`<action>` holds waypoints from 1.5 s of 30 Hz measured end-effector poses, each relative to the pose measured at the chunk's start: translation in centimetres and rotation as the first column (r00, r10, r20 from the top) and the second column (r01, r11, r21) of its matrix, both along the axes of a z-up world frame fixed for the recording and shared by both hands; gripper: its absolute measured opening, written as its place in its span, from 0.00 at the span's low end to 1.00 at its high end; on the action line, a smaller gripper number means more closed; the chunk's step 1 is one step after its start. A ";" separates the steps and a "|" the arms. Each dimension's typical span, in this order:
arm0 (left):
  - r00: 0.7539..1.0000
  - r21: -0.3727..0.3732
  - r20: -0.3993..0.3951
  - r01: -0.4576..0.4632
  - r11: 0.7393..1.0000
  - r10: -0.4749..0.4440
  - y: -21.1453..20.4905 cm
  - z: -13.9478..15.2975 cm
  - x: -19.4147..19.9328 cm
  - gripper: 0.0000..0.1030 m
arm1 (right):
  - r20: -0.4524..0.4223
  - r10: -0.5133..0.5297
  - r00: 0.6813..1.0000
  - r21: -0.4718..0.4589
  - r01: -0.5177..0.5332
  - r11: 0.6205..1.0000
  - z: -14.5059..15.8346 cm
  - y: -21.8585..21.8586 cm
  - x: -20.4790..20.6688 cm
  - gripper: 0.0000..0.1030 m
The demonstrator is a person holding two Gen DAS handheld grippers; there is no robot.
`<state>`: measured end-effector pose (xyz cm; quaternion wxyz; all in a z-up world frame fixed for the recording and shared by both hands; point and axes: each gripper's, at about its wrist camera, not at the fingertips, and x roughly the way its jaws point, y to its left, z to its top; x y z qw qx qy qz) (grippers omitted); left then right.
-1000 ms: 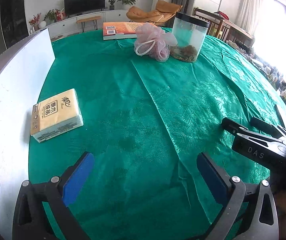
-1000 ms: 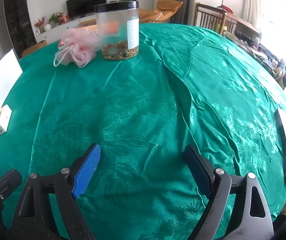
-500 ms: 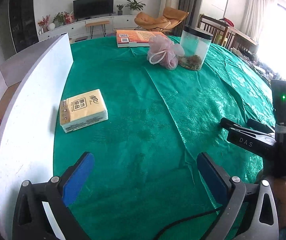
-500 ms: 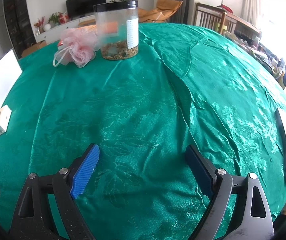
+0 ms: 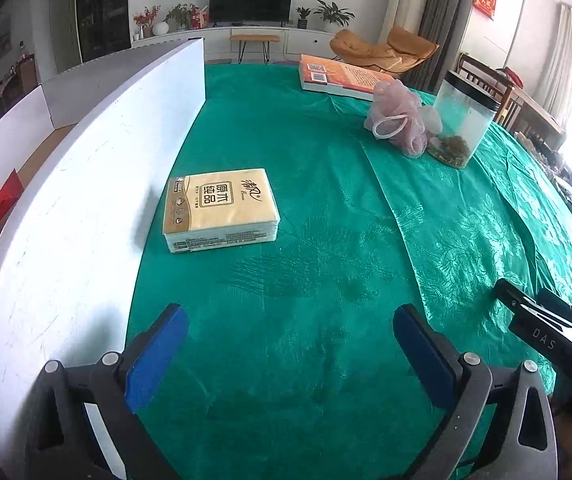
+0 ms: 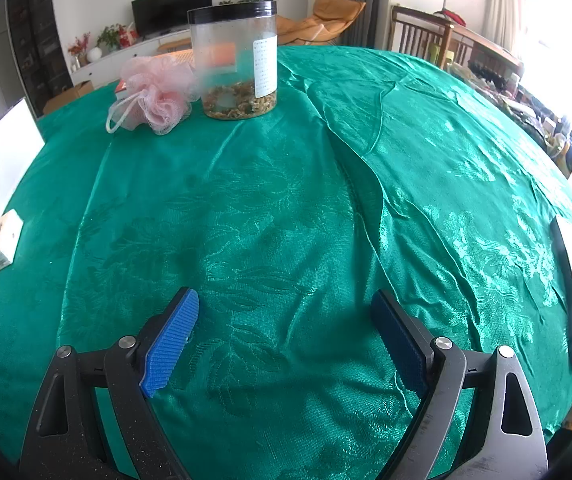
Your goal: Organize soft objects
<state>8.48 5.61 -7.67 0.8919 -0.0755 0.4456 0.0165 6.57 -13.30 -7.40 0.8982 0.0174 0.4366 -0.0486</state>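
— Where do your fingers stand?
— Both pairs gape, holding nothing. Your left gripper has swung left since earlier; the tissue pack now lies nearer ahead on the green bench, beside the white board.
— And the right gripper?
— Barely moved. Its view alone shows the jar's label, touching the pink pouf.
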 end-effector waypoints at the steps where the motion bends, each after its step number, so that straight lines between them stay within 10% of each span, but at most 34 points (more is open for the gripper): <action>1: 1.000 -0.002 -0.011 -0.013 1.000 0.013 0.1 -0.3 0.7 0.99 | 0.000 0.000 1.000 0.000 0.000 1.000 0.0 0.0 0.0 0.87; 28: 0.991 0.098 -0.051 -0.116 0.988 0.121 0.3 -2.5 7.6 1.00 | -0.001 0.001 1.000 0.001 -0.001 1.000 0.0 0.0 0.0 0.88; 31: 0.999 -0.017 -0.011 0.040 0.999 -0.040 -1.1 -1.9 8.2 1.00 | -0.001 0.001 1.000 0.000 -0.001 1.000 0.0 0.0 0.0 0.88; 36: 0.949 -0.161 0.054 0.316 0.935 -0.311 -5.1 0.0 7.2 1.00 | -0.001 0.001 1.000 0.001 -0.001 1.000 0.0 0.0 0.0 0.88; 45: 0.997 -0.088 0.050 0.065 0.994 -0.061 -0.8 2.2 6.0 1.00 | -0.002 0.003 1.000 0.004 -0.003 1.000 0.0 0.0 0.0 0.90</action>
